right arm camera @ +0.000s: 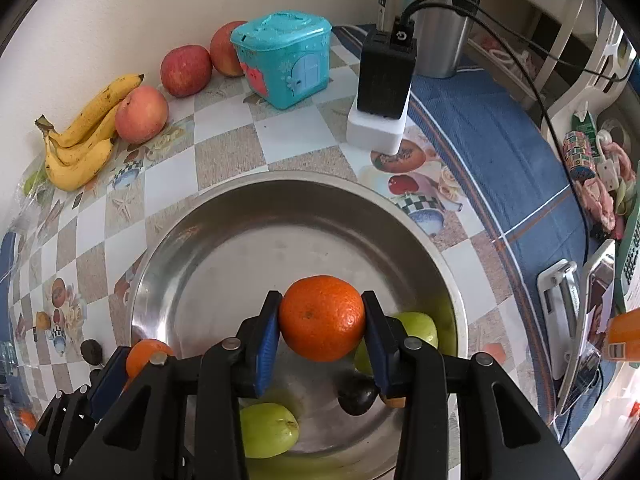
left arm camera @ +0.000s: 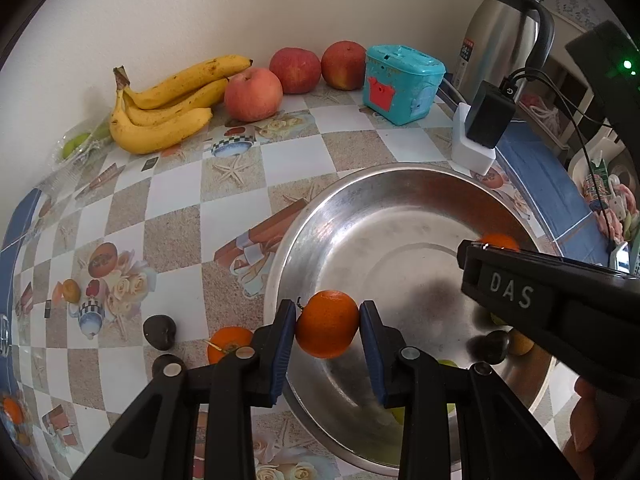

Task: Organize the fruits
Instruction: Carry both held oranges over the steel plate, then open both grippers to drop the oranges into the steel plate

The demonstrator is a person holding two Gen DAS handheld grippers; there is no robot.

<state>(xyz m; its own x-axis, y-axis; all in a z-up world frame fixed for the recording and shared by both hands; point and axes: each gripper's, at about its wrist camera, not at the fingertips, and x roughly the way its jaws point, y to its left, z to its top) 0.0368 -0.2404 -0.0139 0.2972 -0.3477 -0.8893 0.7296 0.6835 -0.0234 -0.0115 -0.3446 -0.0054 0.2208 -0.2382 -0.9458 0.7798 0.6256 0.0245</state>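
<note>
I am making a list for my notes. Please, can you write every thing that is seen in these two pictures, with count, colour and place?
bananas: one bunch, yellow, by the wall
apples: three, red, by the wall beside the bananas
toy box: one, teal, right of the apples
thermos: one, steel, back right
charger: one, black, in a white stand
bowl: one, steel, on the checked tablecloth
green fruits: at least two, in the bowl
dark fruits: two on the cloth left of the bowl, one in the bowl
orange: one, on the cloth by the bowl
left gripper: shut on a mandarin over the bowl's edge
right gripper: shut on a mandarin above the bowl
</note>
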